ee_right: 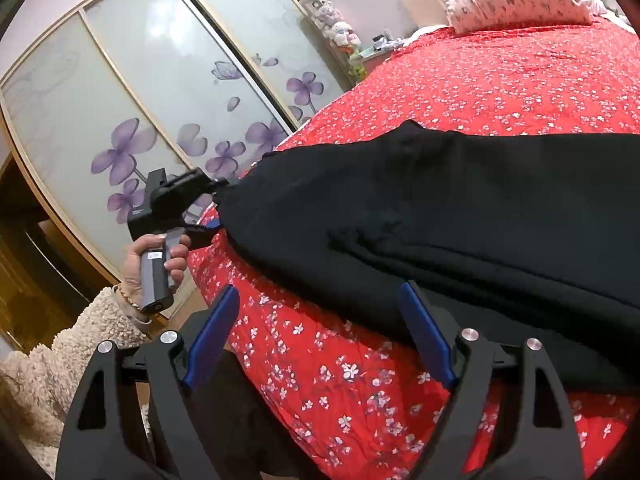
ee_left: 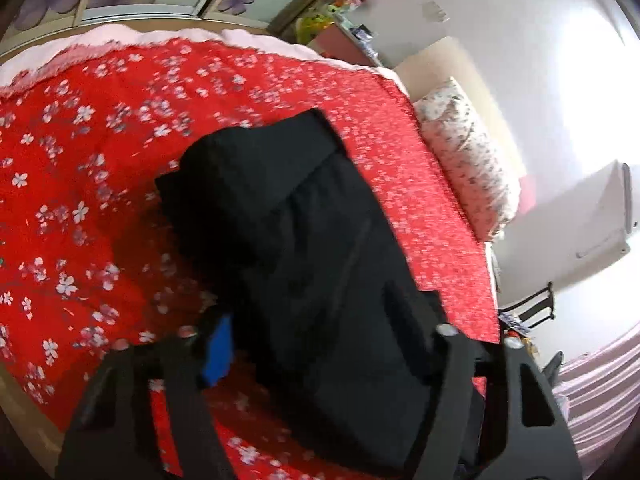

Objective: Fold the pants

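Black pants [ee_left: 304, 248] lie lengthwise on a red flowered bedspread [ee_left: 72, 200]; their far end is folded back on itself. My left gripper [ee_left: 320, 340] stands wide apart over the near end of the pants; the cloth hides its right finger, and whether it grips the cloth I cannot tell. In the right wrist view the pants [ee_right: 460, 208] stretch across the bed, and the left gripper [ee_right: 212, 216] sits at their left end, touching the cloth. My right gripper [ee_right: 320, 336] is open and empty at the near edge of the pants.
A flowered pillow [ee_left: 468, 152] lies at the head of the bed. Sliding wardrobe doors with purple flowers [ee_right: 140, 120] stand beyond the bed. A shelf with soft toys [ee_right: 332, 28] is in the corner. The bed's edge [ee_right: 248, 340] is below my right gripper.
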`<state>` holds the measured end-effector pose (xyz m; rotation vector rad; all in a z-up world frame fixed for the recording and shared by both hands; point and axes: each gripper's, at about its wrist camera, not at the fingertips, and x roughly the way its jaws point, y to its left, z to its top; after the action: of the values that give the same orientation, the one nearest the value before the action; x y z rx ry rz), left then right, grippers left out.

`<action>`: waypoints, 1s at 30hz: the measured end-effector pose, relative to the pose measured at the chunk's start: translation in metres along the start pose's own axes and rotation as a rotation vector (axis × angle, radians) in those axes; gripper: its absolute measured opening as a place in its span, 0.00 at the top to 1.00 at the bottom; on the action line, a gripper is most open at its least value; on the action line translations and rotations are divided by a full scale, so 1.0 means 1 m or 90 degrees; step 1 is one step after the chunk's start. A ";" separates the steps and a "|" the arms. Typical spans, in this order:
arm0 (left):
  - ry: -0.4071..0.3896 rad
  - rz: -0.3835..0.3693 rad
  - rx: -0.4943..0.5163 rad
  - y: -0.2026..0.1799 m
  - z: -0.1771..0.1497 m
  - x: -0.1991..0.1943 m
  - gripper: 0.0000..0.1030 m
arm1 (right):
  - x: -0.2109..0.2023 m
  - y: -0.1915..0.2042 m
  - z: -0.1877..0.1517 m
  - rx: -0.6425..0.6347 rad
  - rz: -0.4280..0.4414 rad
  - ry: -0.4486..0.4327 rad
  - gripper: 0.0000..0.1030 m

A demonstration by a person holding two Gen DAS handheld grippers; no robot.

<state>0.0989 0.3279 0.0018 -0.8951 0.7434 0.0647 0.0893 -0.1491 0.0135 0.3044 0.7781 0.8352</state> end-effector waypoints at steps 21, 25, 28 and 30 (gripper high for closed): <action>-0.112 0.043 0.304 -0.165 -0.028 -0.052 0.91 | -0.078 -0.029 0.016 0.066 0.020 -0.162 0.18; -0.111 0.014 0.404 -0.231 -0.062 -0.048 0.91 | -0.105 -0.046 0.017 0.105 0.009 -0.224 0.18; -0.095 -0.016 0.466 -0.270 -0.098 -0.042 0.91 | -0.133 -0.064 0.016 0.148 -0.006 -0.293 0.18; -0.076 -0.041 0.495 -0.291 -0.122 -0.035 0.91 | -0.150 -0.075 0.014 0.174 -0.019 -0.338 0.18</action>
<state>0.1055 0.0617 0.1737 -0.1684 0.5569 -0.2161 0.0777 -0.3104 0.0582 0.7234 0.3932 0.5785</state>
